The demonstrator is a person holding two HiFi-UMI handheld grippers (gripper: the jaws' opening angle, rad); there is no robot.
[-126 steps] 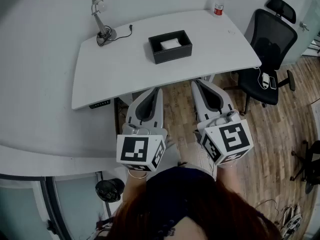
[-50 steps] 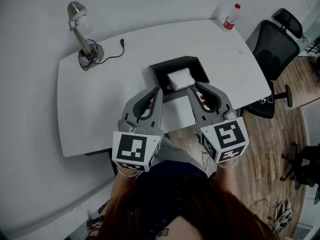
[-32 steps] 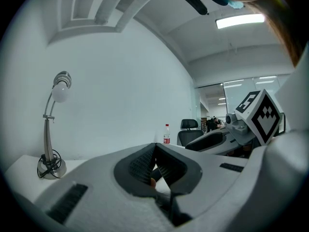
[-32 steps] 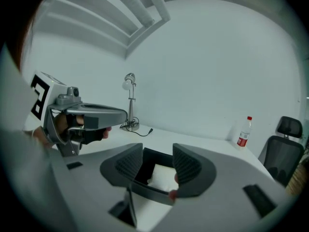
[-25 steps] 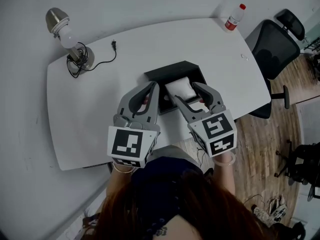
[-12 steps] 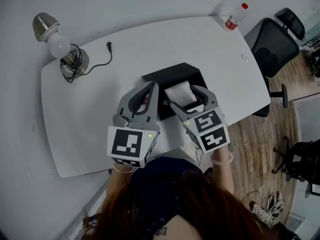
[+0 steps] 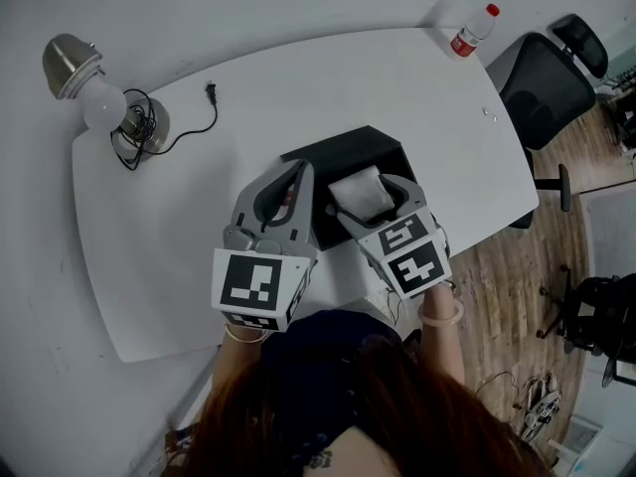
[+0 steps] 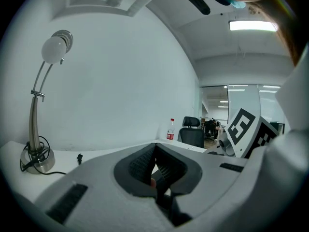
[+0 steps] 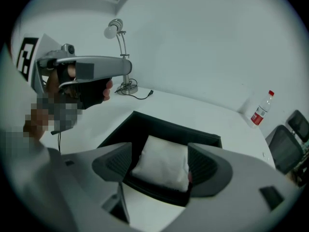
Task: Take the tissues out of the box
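Looking down in the head view: white desk [image 7: 248, 117] against a plain wall, wood floor [image 7: 517, 266] to its right, chair [image 7: 552, 78] far right. On the desk there is one lamp [image 7: 99, 102] far left, one bottle [image 7: 472, 30] at the far right corner, and one black box [image 7: 343, 157] at the near middle with one stack of tissues [image 7: 360, 192] inside. Two grippers: left gripper [image 7: 301, 167] at the box's left edge, right gripper [image 7: 373, 202] over the tissues.

Left gripper view: jaws pressed together, nothing between them. Lamp left, bottle and chair far, office with ceiling lights beyond.

Right gripper view: jaws spread wide and have just been opening. Tissues sit between them in the box, pads not pressing.
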